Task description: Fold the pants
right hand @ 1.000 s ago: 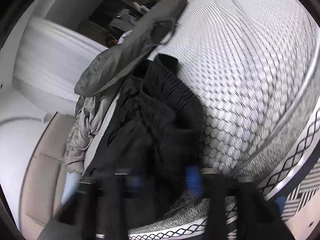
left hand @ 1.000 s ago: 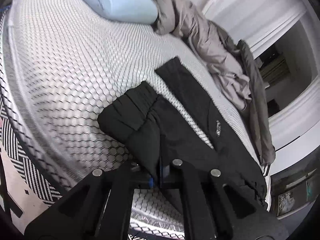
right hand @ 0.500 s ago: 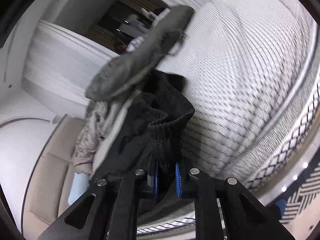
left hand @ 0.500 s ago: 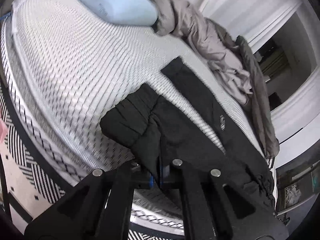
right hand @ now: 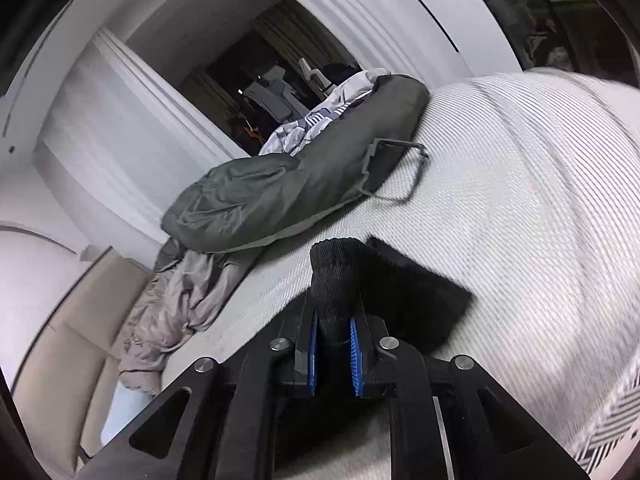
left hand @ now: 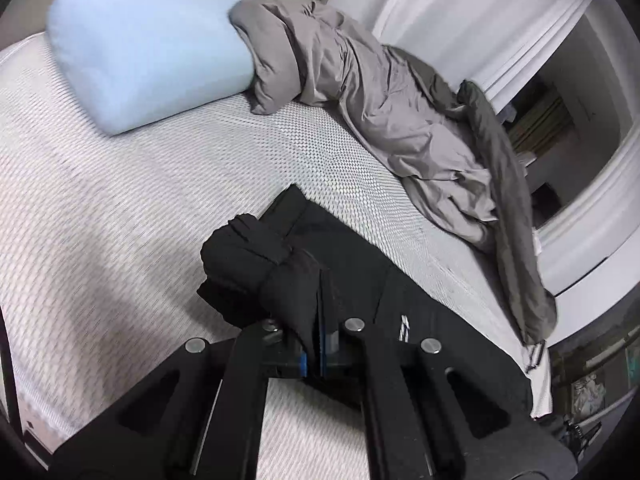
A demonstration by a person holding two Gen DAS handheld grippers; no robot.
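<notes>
The black pants (left hand: 360, 276) lie on the white patterned mattress (left hand: 120, 208). My left gripper (left hand: 320, 344) is shut on a bunched leg end of the pants, lifted over the other leg that lies flat. My right gripper (right hand: 334, 344) is shut on the ribbed black waistband (right hand: 336, 276) and holds it above the mattress (right hand: 540, 220); the rest of the pants (right hand: 416, 300) hangs to the right of the fingers.
A light blue pillow (left hand: 148, 48) lies at the head of the bed. A crumpled grey duvet (left hand: 384, 112) runs along the far side; it also shows in the right wrist view (right hand: 288, 192). A doorway (right hand: 276, 80) opens behind.
Both grippers have lifted and carried their pants ends inward over the bed. The held leg now lies over the flat leg, and the waistband has risen off the mattress.
</notes>
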